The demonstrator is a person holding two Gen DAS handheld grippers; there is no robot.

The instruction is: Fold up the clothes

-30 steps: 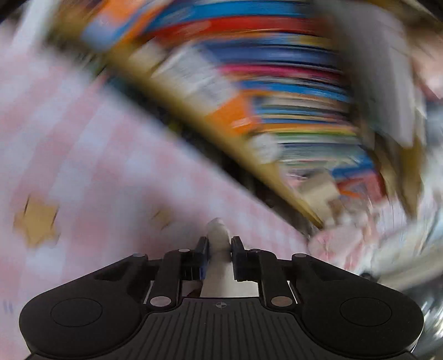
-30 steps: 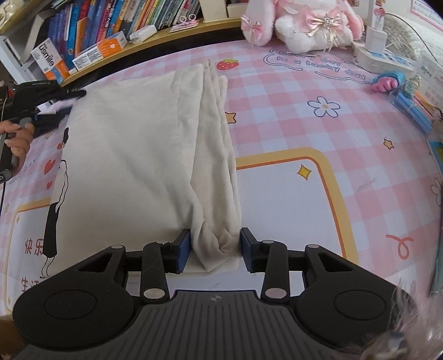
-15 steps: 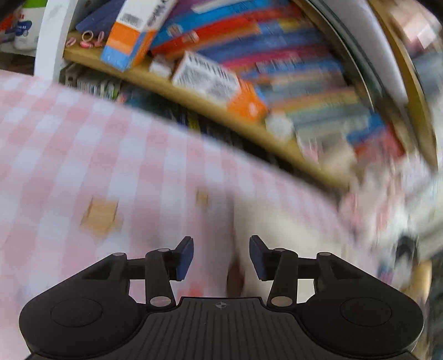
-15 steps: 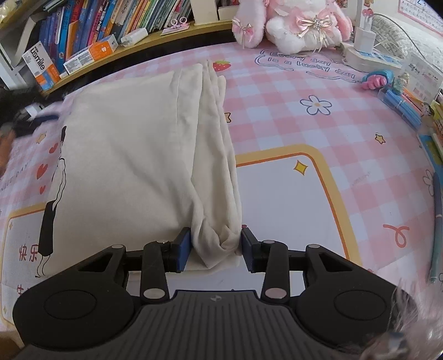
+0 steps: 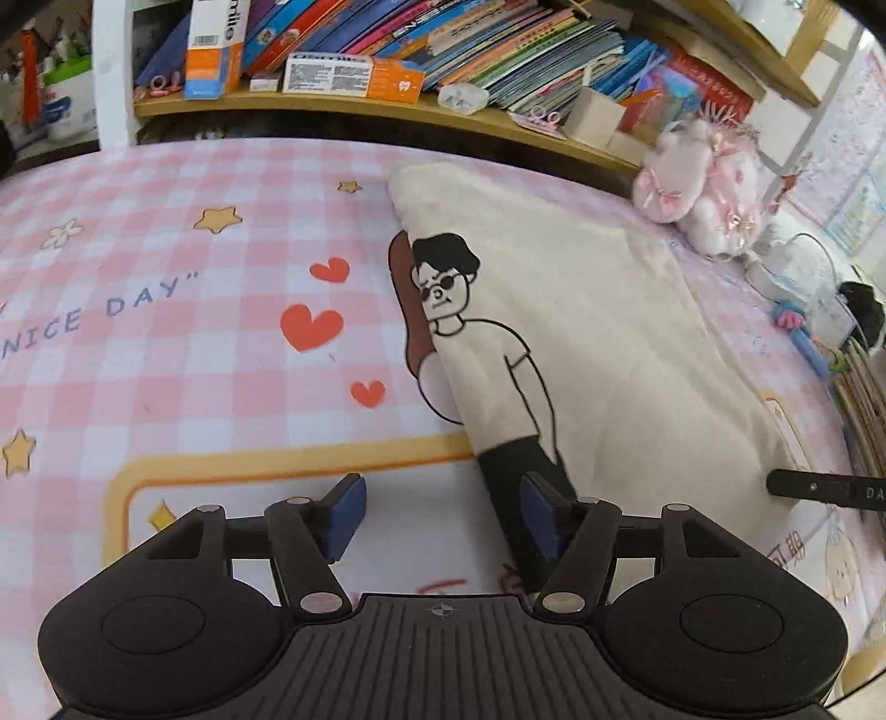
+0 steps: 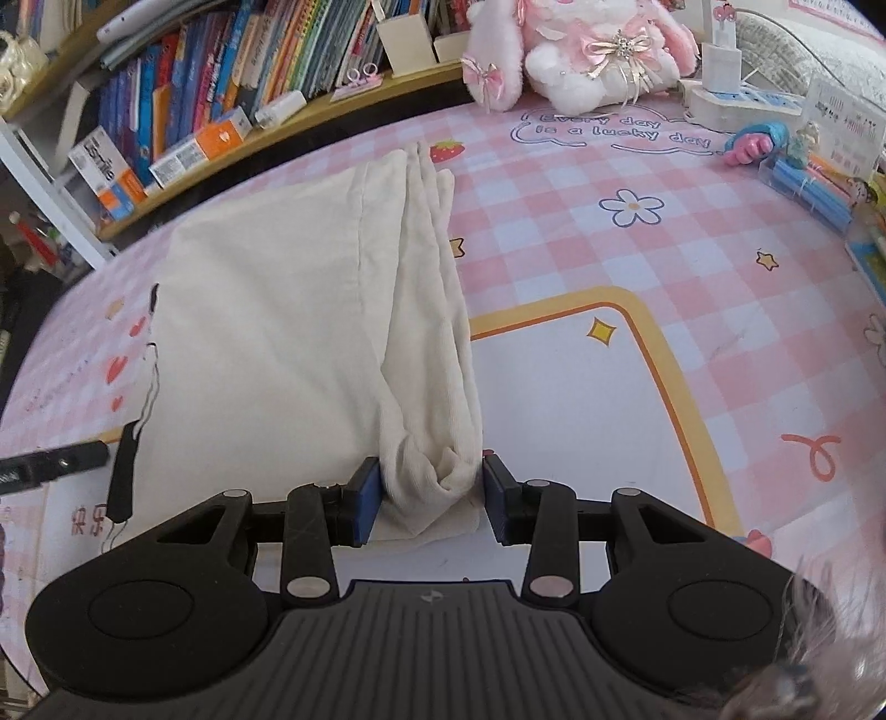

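Cream shirt hides part of its cartoon print; right gripper fingers straddle its bunched near edge loosely, left gripper spread wide, holding nothing.

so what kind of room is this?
Probably a child's bedroom or study desk: pink checked cartoon desk mat, wooden shelf of colourful books, pink-and-white plush rabbit, with a folded cream garment on the mat.
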